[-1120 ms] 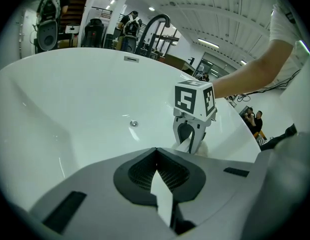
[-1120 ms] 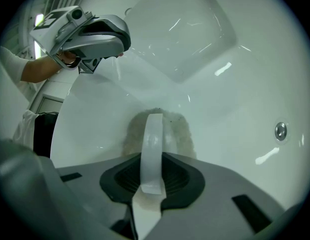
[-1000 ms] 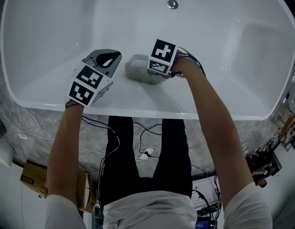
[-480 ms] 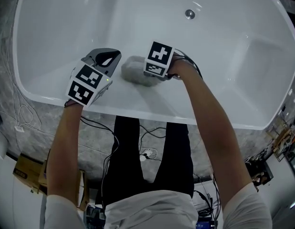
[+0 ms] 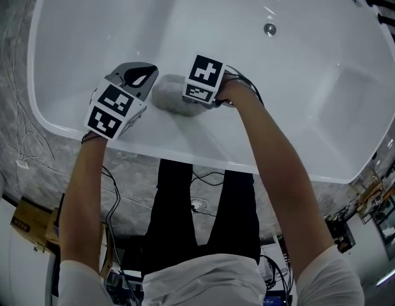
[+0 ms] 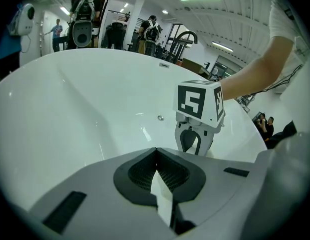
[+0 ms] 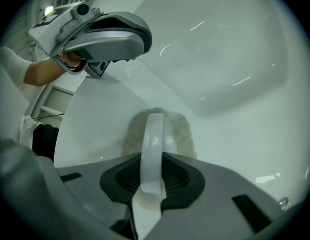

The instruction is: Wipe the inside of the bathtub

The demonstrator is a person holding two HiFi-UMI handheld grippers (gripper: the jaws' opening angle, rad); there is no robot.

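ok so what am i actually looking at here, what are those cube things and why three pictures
There is no robot here. A person leans over a white bathtub, holding a two-jaw gripper in each hand. The black-and-white cubes are part of those grippers. The overhead picture comes from a camera on the person's head. The other two come from cameras riding on each gripper, looking along its jaws. The right gripper is shut on the white strap of a grey wiping pad that lies on the tub's inside. The left gripper hangs beside it, jaws together, holding nothing. The drain sits further in.
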